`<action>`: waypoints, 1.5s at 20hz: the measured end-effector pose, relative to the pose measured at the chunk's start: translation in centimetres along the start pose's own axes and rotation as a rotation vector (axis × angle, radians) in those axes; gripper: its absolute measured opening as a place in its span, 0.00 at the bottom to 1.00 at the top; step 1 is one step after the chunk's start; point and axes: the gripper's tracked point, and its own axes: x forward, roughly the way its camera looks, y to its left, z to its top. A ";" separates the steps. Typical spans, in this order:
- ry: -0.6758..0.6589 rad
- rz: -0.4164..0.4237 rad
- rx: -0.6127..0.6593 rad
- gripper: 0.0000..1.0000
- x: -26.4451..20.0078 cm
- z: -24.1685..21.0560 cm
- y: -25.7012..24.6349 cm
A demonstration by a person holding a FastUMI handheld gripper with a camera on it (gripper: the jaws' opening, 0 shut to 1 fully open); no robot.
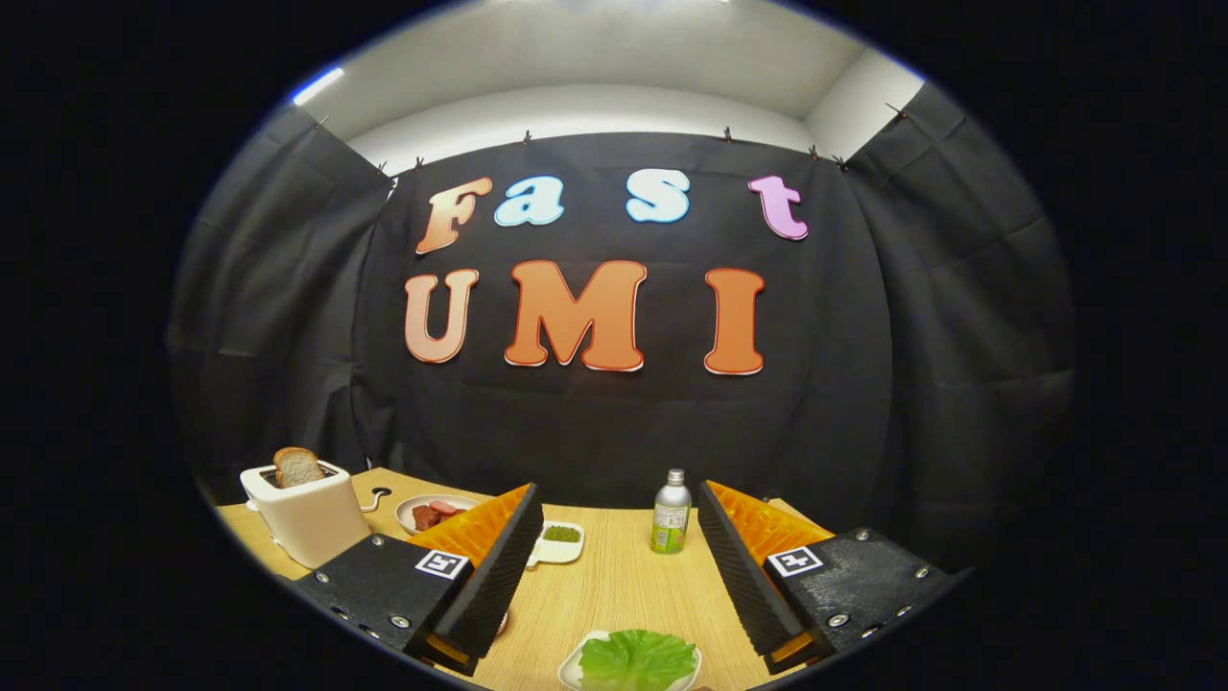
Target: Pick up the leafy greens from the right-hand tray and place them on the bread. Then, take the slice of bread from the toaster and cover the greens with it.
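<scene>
A green lettuce leaf (pixel 636 659) lies in a small white tray (pixel 574 664) on the wooden table, low down between my fingers and close in. My gripper (pixel 619 566) is open, held above the table with nothing between the fingers. A white toaster (pixel 309 513) stands beyond the left finger, and a slice of bread (pixel 296 466) sticks up out of its slot.
A plate with reddish pieces (pixel 434 512) sits behind the left finger beside the toaster. A small white dish of green bits (pixel 559 537) lies just past that finger. A green-labelled bottle (pixel 672 515) stands upright at the back of the table (pixel 624 585), ahead of the right finger.
</scene>
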 end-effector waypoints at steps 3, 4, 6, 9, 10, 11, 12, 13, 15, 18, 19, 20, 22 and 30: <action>0.091 0.030 -0.016 0.97 0.4 -2.5 0.0; 0.125 0.042 -0.026 0.97 0.5 -3.2 0.0; 0.201 0.061 -0.040 0.97 0.6 -5.1 -0.2; 0.316 0.077 -0.036 0.97 1.0 -7.6 -0.7; 0.355 0.082 -0.029 0.97 1.3 -8.6 -0.8; 0.395 0.085 -0.021 0.97 1.4 -9.6 -0.9; 0.438 0.089 -0.014 0.97 1.5 -10.7 -1.0; 0.477 0.090 -0.009 0.97 1.6 -11.8 -1.0; 0.556 0.099 -0.009 0.97 1.6 -13.9 -0.9; 0.667 0.102 -0.050 0.97 1.3 -16.9 -1.2; 0.703 0.109 -0.058 0.97 1.2 -17.8 -1.2; 0.738 0.111 -0.058 0.97 1.1 -18.6 -1.1; 0.799 0.113 -0.053 0.97 0.9 -20.3 -1.2; 1.046 0.116 -0.089 0.95 -1.1 -26.6 -1.4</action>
